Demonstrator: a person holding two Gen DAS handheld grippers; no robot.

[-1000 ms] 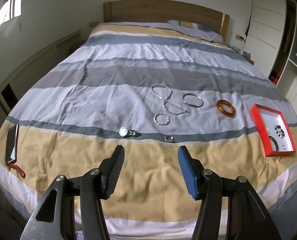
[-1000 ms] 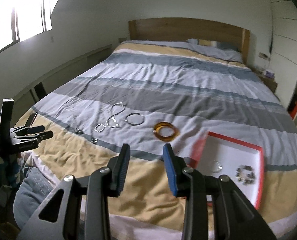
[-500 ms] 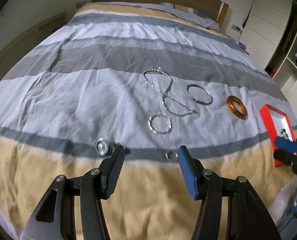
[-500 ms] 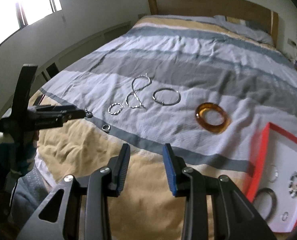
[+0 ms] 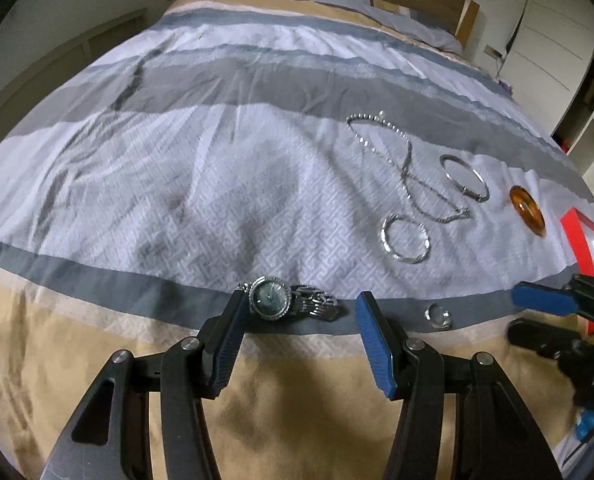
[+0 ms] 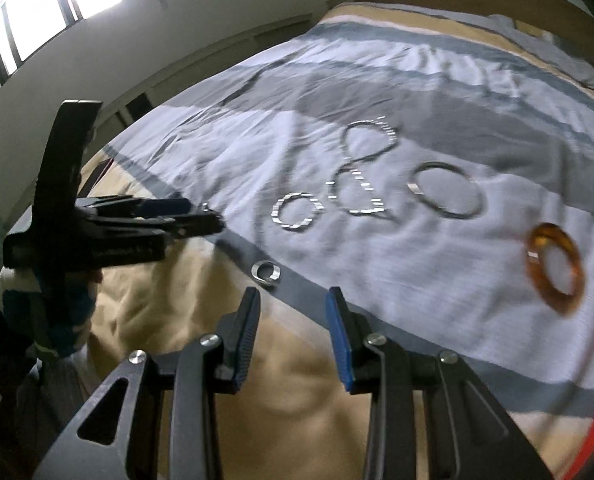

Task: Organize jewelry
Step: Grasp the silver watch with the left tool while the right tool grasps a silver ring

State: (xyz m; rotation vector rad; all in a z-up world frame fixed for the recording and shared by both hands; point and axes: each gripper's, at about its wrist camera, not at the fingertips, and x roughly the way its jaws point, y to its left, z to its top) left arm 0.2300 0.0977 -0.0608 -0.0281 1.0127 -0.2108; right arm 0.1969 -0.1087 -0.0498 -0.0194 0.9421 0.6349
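**Closing in on the watch**

On the bed (image 5: pixel 177 168), the watch (image 5: pixel 271 302) lies on the grey stripe between the left gripper (image 5: pixel 299 322)'s spread jaws. Lower squarely, pinch the case. Right gripper (image 6: pixel 293 320) hangs agape near the ring (image 6: pixel 265 273).

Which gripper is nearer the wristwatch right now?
Left. The left gripper has its open fingers on either side of the wristwatch. The right gripper is off to the watch's right, open, facing the small silver ring.
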